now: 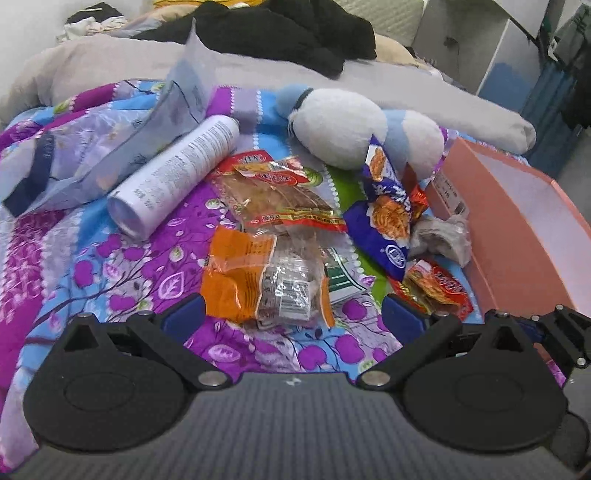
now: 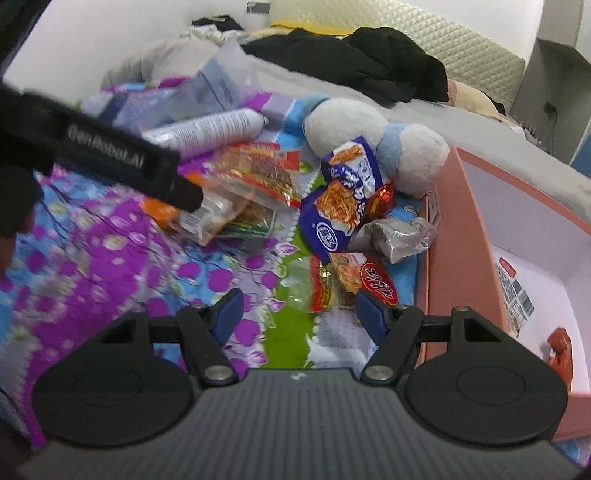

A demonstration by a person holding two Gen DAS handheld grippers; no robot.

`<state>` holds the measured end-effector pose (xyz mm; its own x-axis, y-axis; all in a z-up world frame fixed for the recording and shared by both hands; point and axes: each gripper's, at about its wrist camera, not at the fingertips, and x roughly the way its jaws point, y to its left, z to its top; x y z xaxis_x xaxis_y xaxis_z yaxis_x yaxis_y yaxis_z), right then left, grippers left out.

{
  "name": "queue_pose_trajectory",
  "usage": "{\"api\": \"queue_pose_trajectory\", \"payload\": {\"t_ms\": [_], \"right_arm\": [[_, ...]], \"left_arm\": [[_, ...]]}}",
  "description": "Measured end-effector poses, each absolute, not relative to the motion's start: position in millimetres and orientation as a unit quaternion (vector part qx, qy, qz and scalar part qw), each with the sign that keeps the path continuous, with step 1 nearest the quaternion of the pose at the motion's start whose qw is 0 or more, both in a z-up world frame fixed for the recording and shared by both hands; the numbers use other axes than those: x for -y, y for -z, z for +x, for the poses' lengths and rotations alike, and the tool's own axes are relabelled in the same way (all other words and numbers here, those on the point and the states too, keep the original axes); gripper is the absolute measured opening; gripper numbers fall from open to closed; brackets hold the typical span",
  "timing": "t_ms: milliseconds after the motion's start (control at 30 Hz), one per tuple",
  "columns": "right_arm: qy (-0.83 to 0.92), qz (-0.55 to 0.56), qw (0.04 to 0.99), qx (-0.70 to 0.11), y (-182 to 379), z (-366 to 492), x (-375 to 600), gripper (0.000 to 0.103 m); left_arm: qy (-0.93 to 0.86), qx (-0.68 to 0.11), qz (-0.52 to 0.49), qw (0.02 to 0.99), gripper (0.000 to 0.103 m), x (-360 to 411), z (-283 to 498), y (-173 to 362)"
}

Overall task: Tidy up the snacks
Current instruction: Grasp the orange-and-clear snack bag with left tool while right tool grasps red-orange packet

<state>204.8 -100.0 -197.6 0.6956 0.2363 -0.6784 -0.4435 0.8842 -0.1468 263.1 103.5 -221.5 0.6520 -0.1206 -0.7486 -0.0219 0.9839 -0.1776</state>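
Snack packets lie scattered on a flowered bedspread. My left gripper (image 1: 291, 319) is open, and the near end of an orange-and-clear packet (image 1: 243, 273) lies between its blue fingertips, untouched by the pads. Beyond it are a red-and-clear packet (image 1: 280, 192) and a blue-purple packet (image 1: 384, 206). My right gripper (image 2: 301, 312) is open just short of a small red packet (image 2: 354, 284), with nothing between its fingers. A silvery packet (image 2: 395, 236) rests against the pink box (image 2: 461, 240). In the right wrist view the left gripper (image 2: 110, 158) reaches in over the orange packet (image 2: 166, 214).
A white spray can (image 1: 177, 173) and a plastic bag (image 1: 122, 147) lie to the left. A white-and-blue plush toy (image 1: 343, 125) sits behind the snacks. The open pink box holds a small red item (image 2: 559, 350). Black clothes (image 1: 280, 33) and grey bedding lie farther back.
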Motion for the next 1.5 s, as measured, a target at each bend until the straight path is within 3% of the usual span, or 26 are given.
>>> {"api": "queue_pose_trajectory", "payload": {"t_ms": [300,500,567,633,767,967,1500], "right_arm": [[-0.199,-0.219,0.892,-0.343,235,225,82,0.065],[-0.202,-0.252,0.889,-0.326,245,226,76,0.063],[-0.205,-0.257,0.888,-0.321,247,227,74,0.051],[-0.210,-0.255,0.886,-0.325,247,227,72,0.030],[-0.215,-0.286,0.880,-0.311,246,220,67,0.009],[-0.221,-0.282,0.882,-0.307,231,207,71,0.005],[-0.242,-0.265,0.878,-0.316,203,139,91,0.003]], "left_arm": [[0.031,-0.444,-0.037,0.895,0.095,-86,302,254],[0.032,-0.456,0.027,0.889,0.077,-77,312,267],[0.031,-0.454,0.020,0.890,0.073,-80,311,266],[0.032,-0.454,0.020,0.890,0.067,-81,310,265],[0.032,-0.454,0.025,0.890,0.060,-81,303,260],[0.026,-0.454,0.002,0.891,0.052,-84,283,248],[0.014,-0.458,-0.038,0.888,0.048,-75,190,222]]}}
